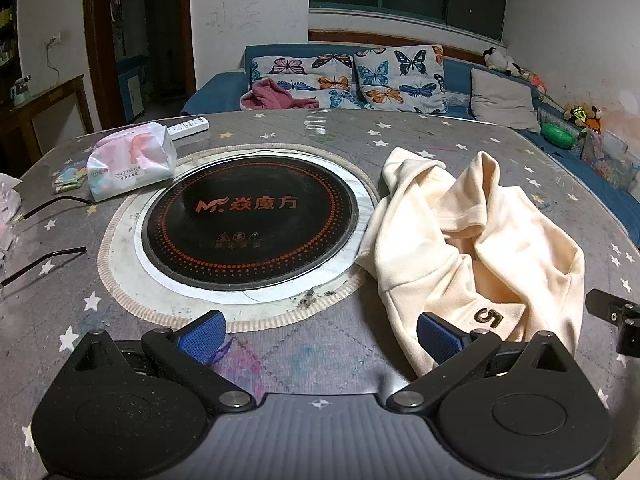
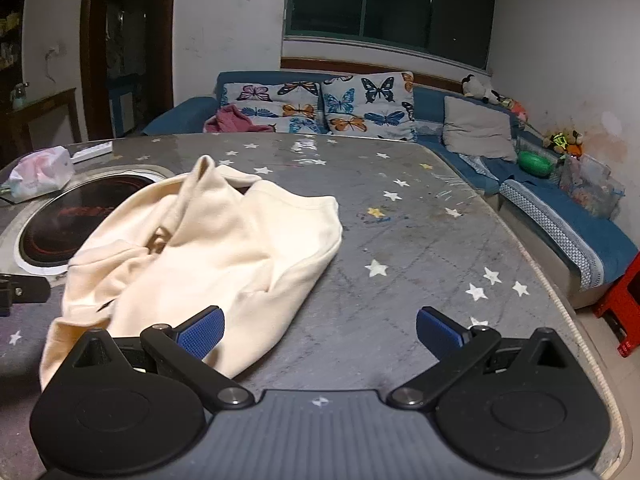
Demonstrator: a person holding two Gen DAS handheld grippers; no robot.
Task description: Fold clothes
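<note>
From the left wrist view, the left claw (image 1: 320,336) hangs released over a grey counter (image 1: 280,136) printed with small stars, its blue pads wide apart and holding nothing. A round black induction plate (image 1: 250,222) sits sunk in the counter's middle, ringed by a pale mat. The cream garment (image 1: 472,248) lies crumpled just right of the plate, its edge overlapping the mat (a dark "5" shows on a fold near the right pad). A tissue pack (image 1: 132,168) rests left of the plate, with a white power strip (image 1: 188,127) behind it. Beyond the counter stands a blue sofa (image 1: 460,72) with butterfly cushions (image 1: 348,80) and a pink cloth (image 1: 276,94).

From the right wrist view, the right claw (image 2: 320,334) is likewise released and empty, above bare counter. The garment (image 2: 208,248) lies ahead and to the left, its near hem under the left pad. A dark window (image 2: 388,4) sits above the sofa, and a red stool (image 2: 624,312) stands on the floor at right.
</note>
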